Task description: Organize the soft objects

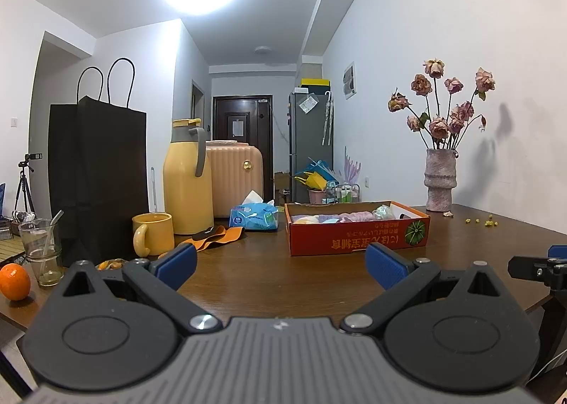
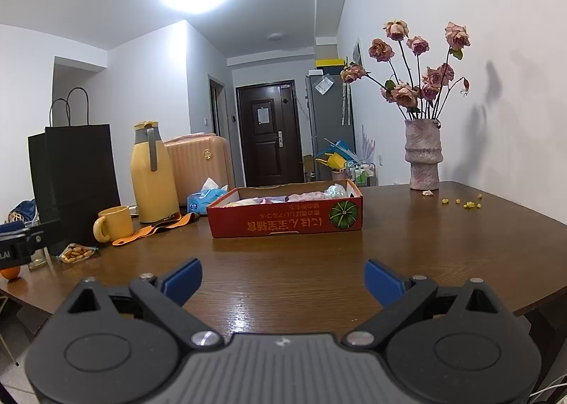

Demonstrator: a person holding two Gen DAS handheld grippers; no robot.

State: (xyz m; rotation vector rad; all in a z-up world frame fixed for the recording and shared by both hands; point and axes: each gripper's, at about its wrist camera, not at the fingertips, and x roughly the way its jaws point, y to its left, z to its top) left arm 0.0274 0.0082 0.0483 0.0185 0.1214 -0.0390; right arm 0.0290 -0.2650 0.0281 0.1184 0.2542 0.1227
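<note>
A shallow red cardboard box [image 1: 358, 235] [image 2: 283, 221] sits mid-table and holds several soft pastel items [image 1: 340, 217] [image 2: 304, 196]. An orange and black cloth strip [image 1: 216, 237] [image 2: 156, 228] lies on the table left of the box. A blue tissue pack [image 1: 253, 217] [image 2: 205, 199] rests behind it. My left gripper [image 1: 281, 267] is open near the front edge, nothing between its blue pads. My right gripper [image 2: 283, 282] is open too, over bare wood in front of the box. The right gripper's tip [image 1: 538, 269] shows at the left wrist view's right edge.
On the wooden table [image 2: 425, 244] stand a yellow thermos [image 1: 187, 177], yellow mug [image 1: 152, 234], black paper bag [image 1: 99, 174], glass [image 1: 40, 248], orange [image 1: 14, 282], snack packet [image 2: 76, 253] and a vase of dried roses [image 2: 423, 159]. Yellow crumbs [image 2: 464, 203] lie near the vase.
</note>
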